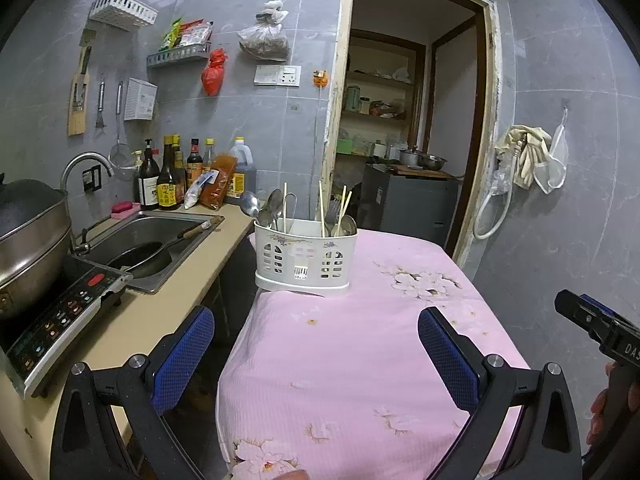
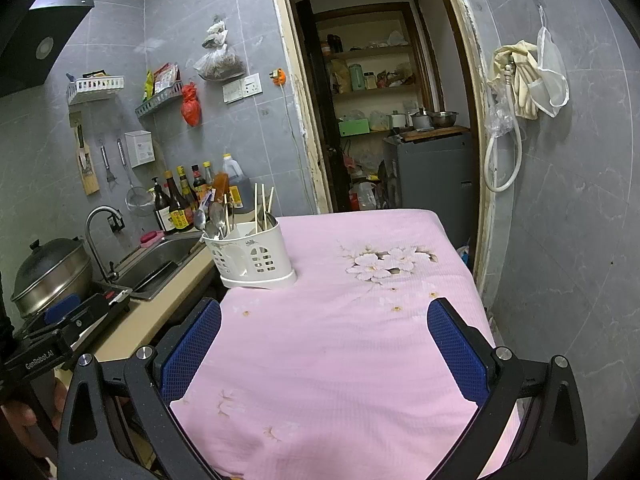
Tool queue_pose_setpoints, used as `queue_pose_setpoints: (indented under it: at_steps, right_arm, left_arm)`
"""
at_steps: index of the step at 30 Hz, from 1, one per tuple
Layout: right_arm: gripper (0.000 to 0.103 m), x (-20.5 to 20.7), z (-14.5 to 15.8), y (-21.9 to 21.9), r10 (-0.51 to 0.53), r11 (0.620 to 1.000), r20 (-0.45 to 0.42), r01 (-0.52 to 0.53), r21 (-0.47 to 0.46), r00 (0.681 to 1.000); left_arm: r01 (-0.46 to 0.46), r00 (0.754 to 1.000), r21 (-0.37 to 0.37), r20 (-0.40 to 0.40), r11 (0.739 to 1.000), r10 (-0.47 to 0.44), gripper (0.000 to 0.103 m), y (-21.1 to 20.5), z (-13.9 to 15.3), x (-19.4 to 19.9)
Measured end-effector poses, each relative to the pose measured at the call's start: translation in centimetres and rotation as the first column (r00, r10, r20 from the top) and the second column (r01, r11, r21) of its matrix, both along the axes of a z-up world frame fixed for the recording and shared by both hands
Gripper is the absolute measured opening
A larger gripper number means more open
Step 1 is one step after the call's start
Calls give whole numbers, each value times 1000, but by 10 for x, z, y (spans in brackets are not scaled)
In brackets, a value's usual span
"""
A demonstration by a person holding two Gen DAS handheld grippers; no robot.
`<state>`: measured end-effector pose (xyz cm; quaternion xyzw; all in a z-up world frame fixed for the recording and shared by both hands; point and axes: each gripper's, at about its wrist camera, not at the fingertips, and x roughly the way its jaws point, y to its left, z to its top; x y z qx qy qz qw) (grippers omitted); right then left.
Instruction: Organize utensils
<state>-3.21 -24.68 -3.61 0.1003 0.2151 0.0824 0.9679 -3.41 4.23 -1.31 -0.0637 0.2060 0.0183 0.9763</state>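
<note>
A white plastic utensil holder [image 1: 306, 258] stands at the far left edge of a table under a pink flowered cloth [image 1: 360, 360]. It holds metal spoons [image 1: 272, 206], a fork [image 1: 332, 214] and wooden chopsticks [image 1: 322, 208]. The holder also shows in the right wrist view [image 2: 250, 258], with the pink cloth [image 2: 340, 340] around it. My left gripper [image 1: 316, 334] is open and empty above the near part of the cloth. My right gripper [image 2: 324, 330] is open and empty too, well short of the holder. Each gripper's body shows at the edge of the other's view.
A counter on the left carries a sink [image 1: 152, 248] with a black pan, an induction cooker [image 1: 60, 320], a steel pot [image 1: 28, 240] and sauce bottles [image 1: 168, 184]. An open doorway [image 1: 408, 120] lies behind the table. A hose and gloves [image 1: 520, 160] hang on the right wall.
</note>
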Motion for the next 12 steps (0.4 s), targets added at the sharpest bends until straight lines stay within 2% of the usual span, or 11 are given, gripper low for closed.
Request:
queue_pose_setpoints:
  at_steps: [12]
  right_arm:
    - [101, 2, -3, -2, 3, 1000, -3, -3, 0, 1000]
  left_arm:
    - [-10, 1000, 7, -7, 1000, 10, 103, 6, -4, 1]
